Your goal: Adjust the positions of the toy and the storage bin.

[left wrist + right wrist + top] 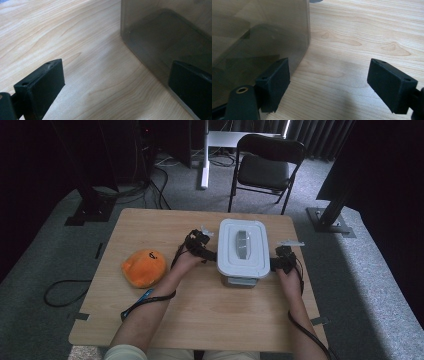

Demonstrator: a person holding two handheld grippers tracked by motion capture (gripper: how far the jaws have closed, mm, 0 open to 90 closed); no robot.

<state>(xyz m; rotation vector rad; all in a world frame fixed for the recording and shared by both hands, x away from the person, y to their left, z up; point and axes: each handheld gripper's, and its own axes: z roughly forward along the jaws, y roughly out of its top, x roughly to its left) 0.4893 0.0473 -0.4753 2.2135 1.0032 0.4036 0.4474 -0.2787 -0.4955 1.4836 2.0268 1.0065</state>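
A storage box with a white lid [243,247] and a smoky see-through body [162,37] stands on the wooden table [200,320], right of the middle. My left gripper [209,254] is low at the box's left side. Its jaws are open [116,72], with one jaw close against the box wall and only tabletop between them. At the right side of the box [257,32], my right gripper [275,264] is also low, and its jaws [329,67] are open. One right jaw sits in front of the wall, the other over bare wood.
An orange plush toy [144,267] lies on the left part of the table. A black folding chair [265,167] stands on the carpet beyond the far edge. Cables trail from both grippers across the front of the table.
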